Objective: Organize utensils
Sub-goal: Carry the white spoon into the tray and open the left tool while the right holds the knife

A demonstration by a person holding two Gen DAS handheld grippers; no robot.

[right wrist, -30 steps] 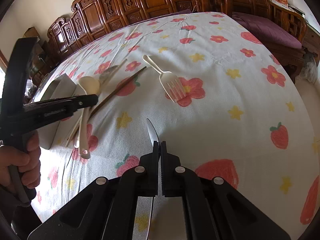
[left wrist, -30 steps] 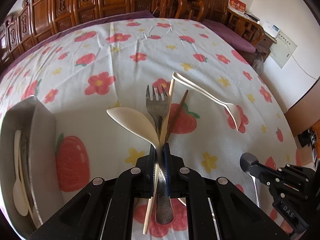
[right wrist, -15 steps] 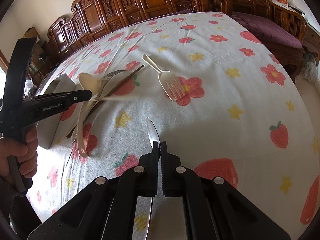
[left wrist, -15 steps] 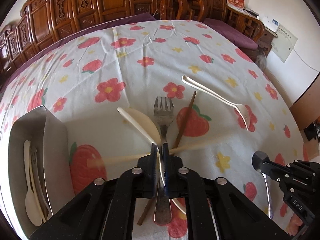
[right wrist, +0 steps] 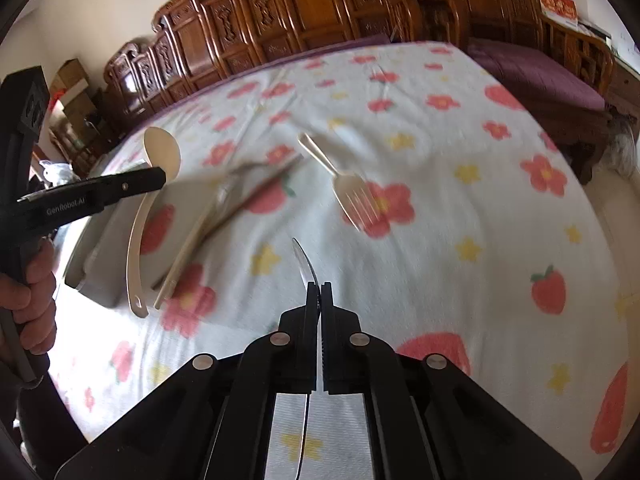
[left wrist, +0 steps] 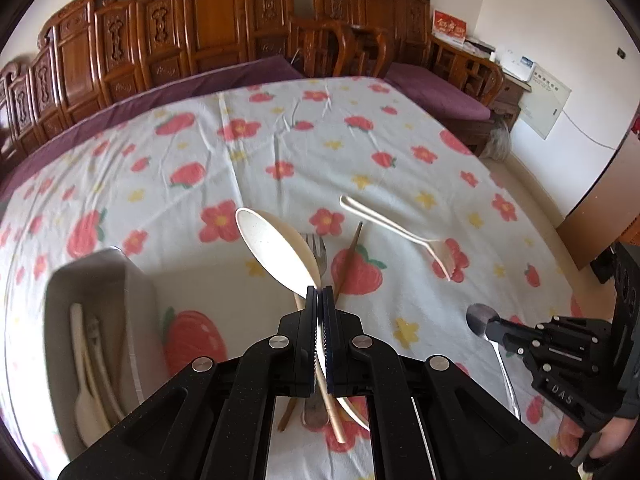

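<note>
Utensils split between both tools: the left tool (left wrist: 319, 300) clamps the cream spoon (left wrist: 276, 252) by its neck, bowl pointing away, with the tray (left wrist: 136, 312) just to its left, while the right tool (right wrist: 319, 298) pinches a metal spoon (right wrist: 305, 264).

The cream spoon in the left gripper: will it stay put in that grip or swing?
The cream spoon is pinched near its neck by the left gripper, so its long handle hangs free and may pivot. It looks like stiff, smooth plastic: probably light and unlikely to bend, but possibly slippery between the pads.
</note>
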